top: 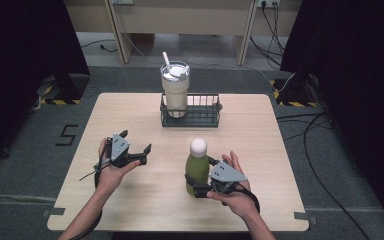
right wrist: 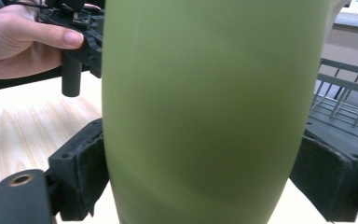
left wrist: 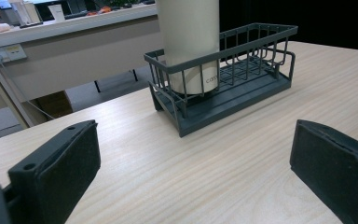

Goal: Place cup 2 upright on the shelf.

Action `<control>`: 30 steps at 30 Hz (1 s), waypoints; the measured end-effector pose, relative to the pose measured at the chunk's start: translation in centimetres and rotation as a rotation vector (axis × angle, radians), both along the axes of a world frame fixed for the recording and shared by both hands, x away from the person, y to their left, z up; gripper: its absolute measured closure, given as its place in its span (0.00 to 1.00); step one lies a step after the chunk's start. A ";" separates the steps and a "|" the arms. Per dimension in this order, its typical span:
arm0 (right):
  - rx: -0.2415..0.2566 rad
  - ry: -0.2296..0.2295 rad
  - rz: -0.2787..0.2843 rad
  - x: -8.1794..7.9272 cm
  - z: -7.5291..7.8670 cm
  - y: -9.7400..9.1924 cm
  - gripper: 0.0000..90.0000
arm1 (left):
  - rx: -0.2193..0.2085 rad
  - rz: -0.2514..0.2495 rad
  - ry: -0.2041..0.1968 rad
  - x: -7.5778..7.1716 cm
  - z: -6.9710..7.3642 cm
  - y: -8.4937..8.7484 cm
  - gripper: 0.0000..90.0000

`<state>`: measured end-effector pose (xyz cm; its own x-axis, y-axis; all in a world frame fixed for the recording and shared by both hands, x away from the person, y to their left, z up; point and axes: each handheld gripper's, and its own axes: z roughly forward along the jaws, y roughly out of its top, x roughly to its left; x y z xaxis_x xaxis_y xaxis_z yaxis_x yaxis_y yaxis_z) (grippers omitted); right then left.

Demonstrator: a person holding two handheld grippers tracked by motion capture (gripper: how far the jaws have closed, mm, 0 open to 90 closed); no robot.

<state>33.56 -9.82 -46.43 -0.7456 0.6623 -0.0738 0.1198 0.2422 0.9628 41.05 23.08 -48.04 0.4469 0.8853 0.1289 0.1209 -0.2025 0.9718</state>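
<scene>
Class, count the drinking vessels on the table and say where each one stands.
2. The cream tumbler with a straw stands in the left end of the dark wire basket at the table's far side; the green bottle stands nearer, between the right gripper jaws.

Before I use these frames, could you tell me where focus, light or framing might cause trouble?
In the right gripper view the green bottle sits so close that it looks soft and its edges are cropped. In the left gripper view the tumbler is cut off at the top, while the basket is sharp. The high view is evenly lit, with dark side margins.
</scene>
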 end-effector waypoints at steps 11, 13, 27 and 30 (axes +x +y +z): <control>0.006 -0.002 0.012 0.1 -0.3 0.2 0.23 | -0.003 0.003 0.004 0.0 -0.3 0.2 0.01; 0.006 -0.003 0.013 0.1 -0.3 0.2 0.23 | 0.001 0.003 0.006 0.1 -0.4 0.2 0.01; 0.014 -0.010 0.005 -0.2 0.0 0.2 0.16 | -0.004 -0.002 0.011 0.0 -0.5 0.3 0.01; 0.003 -0.014 0.004 -0.3 -0.2 0.2 0.15 | -0.006 -0.003 0.013 0.1 -0.5 0.3 0.01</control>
